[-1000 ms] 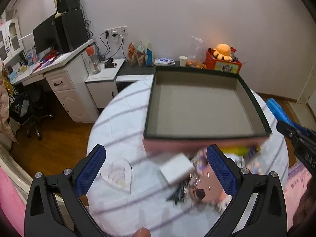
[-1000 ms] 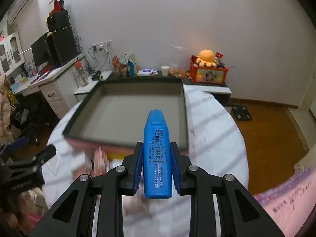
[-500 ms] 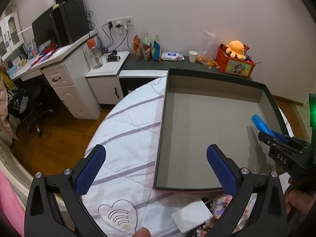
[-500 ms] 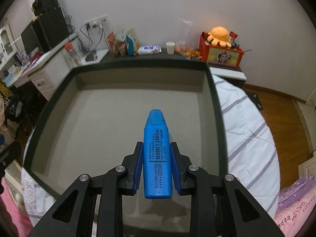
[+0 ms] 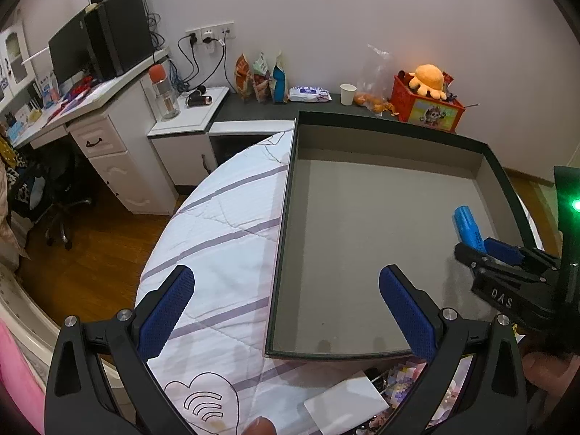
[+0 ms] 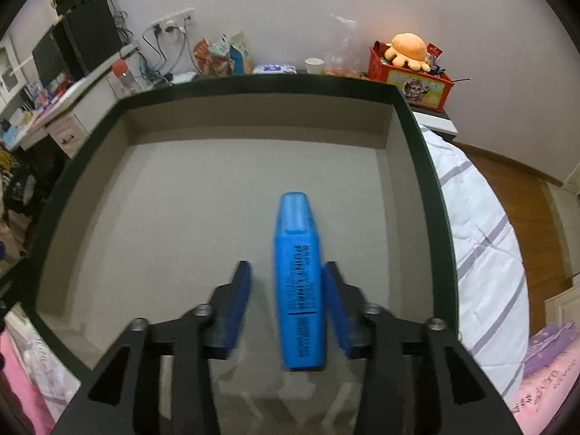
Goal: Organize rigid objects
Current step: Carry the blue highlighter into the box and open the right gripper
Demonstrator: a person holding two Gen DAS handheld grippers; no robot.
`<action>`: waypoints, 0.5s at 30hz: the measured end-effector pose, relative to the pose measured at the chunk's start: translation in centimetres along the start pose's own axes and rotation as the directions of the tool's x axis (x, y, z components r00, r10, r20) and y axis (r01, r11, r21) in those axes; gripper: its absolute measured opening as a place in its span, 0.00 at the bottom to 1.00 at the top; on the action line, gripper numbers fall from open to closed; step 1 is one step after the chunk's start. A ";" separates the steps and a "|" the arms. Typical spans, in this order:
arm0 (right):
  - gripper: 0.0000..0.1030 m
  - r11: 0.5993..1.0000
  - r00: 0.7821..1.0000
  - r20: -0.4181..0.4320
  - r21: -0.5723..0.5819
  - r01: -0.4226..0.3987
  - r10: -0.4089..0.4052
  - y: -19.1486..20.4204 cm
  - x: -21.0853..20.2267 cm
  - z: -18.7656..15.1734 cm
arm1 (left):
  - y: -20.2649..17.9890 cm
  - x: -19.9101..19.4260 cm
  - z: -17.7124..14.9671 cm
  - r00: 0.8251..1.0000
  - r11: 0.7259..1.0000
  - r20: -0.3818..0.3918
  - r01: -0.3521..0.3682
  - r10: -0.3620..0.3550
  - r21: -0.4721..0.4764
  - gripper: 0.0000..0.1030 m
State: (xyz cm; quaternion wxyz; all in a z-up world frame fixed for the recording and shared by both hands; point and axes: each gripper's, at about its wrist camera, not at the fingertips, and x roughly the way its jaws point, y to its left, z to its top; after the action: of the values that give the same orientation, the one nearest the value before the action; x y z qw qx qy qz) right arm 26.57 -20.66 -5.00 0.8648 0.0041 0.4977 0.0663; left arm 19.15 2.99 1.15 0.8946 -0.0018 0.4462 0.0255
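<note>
Over the grey floor of the open box we hold the right tool, pointing steeply down into it, and its jaws are opening. The blue highlighter sits between the two pads, but they no longer clamp it: a clear gap shows on its left side, while its right side lies close against the other pad, and we cannot tell whether they touch there. So the marker is being let go, not held, and its smeared outline suggests it is already slipping down.

The relation that matters is the marker's long axis. It runs straight out along the tool's fingers, cap end forward toward the far wall of the box, so we judge it should land lengthwise on the box floor, near the right wall and well inside the dark rim. In the left wrist view the same highlighter pokes out ahead of the right tool, low over the box's right side.

Our left tool hangs wide open and empty above the near-left corner of the box, over the striped quilt. It is the nearer one to the remaining clutter by the box's near edge, where a white card lies.
</note>
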 end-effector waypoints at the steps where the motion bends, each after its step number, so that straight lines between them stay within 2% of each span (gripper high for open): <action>1: 0.59 1.000 1.000 0.005 -0.005 -0.010 0.010 0.2 -0.3 -0.1 | 0.1 -0.2 0.0 1.000 1.000 0.003 -0.002 0.002 -0.001 1.00; 3: 0.68 1.000 1.000 0.025 -0.026 -0.016 0.017 0.9 -1.1 -0.2 | 0.0 -0.6 -0.1 1.000 1.000 0.009 -0.003 0.003 -0.001 1.00; 4: 0.76 0.999 0.999 0.033 -0.032 -0.008 0.009 1.3 -1.5 -0.4 | 0.1 -0.9 -0.3 1.000 1.000 0.013 0.003 -0.003 -0.002 1.00; 5: 0.78 0.999 0.998 0.056 -0.030 0.014 -0.012 1.5 -2.3 -0.5 | 0.1 -1.2 -0.4 1.000 1.000 0.017 0.007 -0.006 -0.003 1.00; 9: 0.78 1.000 0.995 0.098 -0.009 0.010 -0.009 1.3 -5.0 -1.1 | 0.1 -2.2 -1.2 0.999 1.000 0.027 0.020 -0.020 0.011 1.00; 15: 0.78 0.999 0.992 0.126 0.039 -0.010 0.005 1.2 -8.5 -3.9 | -0.2 -3.2 -4.0 1.000 0.999 0.006 0.024 -0.024 0.043 1.00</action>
State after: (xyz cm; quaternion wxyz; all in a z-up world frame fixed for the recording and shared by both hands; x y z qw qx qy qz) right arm 18.84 -20.70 0.42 0.8940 0.0271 0.4433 0.0591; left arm 14.08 2.55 1.32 0.8961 0.0121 0.4437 0.0051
